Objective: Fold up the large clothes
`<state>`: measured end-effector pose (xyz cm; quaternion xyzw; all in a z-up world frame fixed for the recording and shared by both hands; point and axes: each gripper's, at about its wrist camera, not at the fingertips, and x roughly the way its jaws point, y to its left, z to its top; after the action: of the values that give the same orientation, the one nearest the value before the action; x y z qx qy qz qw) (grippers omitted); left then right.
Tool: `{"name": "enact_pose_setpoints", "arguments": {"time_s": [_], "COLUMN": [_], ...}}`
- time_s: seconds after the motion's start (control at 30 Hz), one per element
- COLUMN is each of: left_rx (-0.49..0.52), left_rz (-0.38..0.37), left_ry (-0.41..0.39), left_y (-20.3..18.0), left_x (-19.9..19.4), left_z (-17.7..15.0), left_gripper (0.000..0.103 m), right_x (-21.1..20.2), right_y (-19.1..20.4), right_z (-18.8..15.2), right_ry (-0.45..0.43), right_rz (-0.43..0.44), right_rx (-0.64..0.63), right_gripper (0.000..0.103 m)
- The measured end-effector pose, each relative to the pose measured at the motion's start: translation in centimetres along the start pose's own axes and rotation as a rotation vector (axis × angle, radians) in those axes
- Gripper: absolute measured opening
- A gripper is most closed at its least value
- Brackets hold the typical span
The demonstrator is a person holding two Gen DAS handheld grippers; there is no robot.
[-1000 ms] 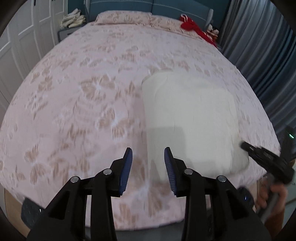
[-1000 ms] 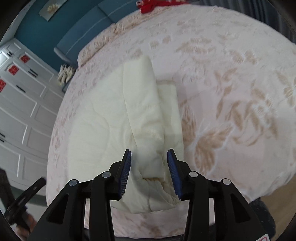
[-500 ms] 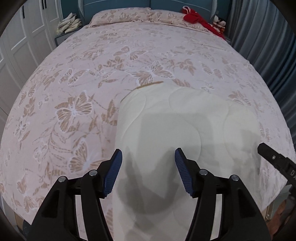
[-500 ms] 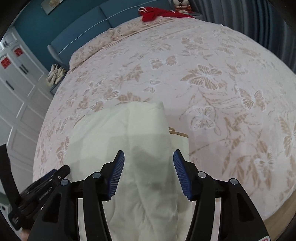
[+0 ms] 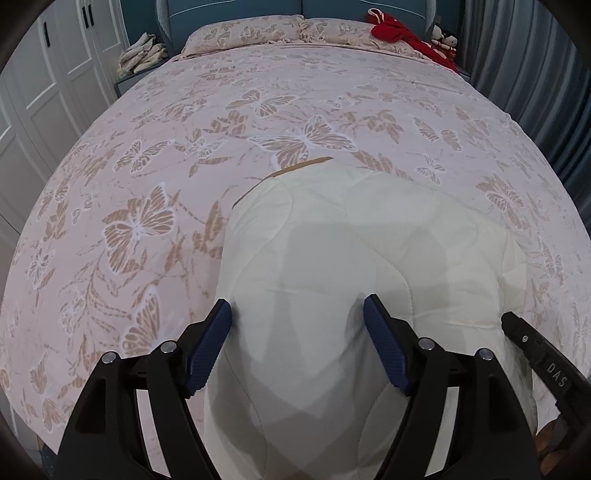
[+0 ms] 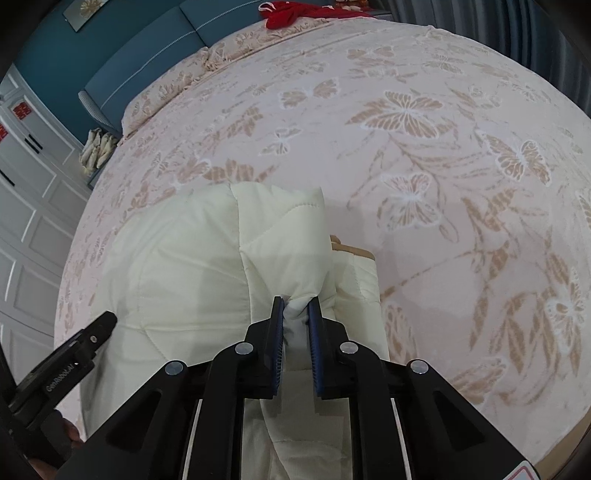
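The right gripper [image 6: 296, 308] fingers have just been closing and now pinch a raised fold of the quilt [image 6: 184, 266]. The left gripper [image 5: 297, 317] fingers have just been opening, spread wide, with quilt between them, ungripped. Cream, padded, wavy-stitched, folded, the quilt stretches away from both along the butterfly-patterned bed [image 5: 147, 155].

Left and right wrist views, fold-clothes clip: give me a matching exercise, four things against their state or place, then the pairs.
Things:
1. left gripper
2. right gripper
3. red garment
4. cream quilted garment

States or places:
A. by the pillows at the head of the bed
B. pinching a fold of cream fabric
C. jaws apart over the fabric
D. lying at the near edge of the butterfly bedspread

Pairs: 1-C, 2-B, 3-A, 4-D
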<state>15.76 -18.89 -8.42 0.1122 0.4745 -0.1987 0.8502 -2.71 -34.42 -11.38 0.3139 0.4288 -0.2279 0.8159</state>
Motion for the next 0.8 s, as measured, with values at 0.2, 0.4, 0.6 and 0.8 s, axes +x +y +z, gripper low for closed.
{"name": "enact_pose_setpoints", "arguments": {"time_s": [0.2, 0.4, 0.6, 0.8], "left_rx": [-0.016, -0.066, -0.076, -0.138], "left_rz": [0.008, 0.005, 0.017, -0.07], "left_ry": [0.001, -0.004, -0.057, -0.066], "left_y": [0.0, 0.6, 0.6, 2.2], "left_x": [1.5, 3.3, 4.2, 3.9], "left_z": [-0.4, -1.0, -1.9, -2.2], "left_gripper": [0.08, 0.09, 0.094, 0.097], "right_x": [2.1, 3.1, 3.6, 2.4], "right_y": [-0.7, -0.6, 0.0, -0.7], "right_z": [-0.4, -0.8, -1.4, -1.4], "right_ry": [0.012, -0.006, -0.056, -0.084], "right_rz": [-0.005, -0.022, -0.052, 0.001], "right_rx": [0.009, -0.012, -0.062, -0.028], "right_gripper": [0.015, 0.016, 0.017, 0.032]}}
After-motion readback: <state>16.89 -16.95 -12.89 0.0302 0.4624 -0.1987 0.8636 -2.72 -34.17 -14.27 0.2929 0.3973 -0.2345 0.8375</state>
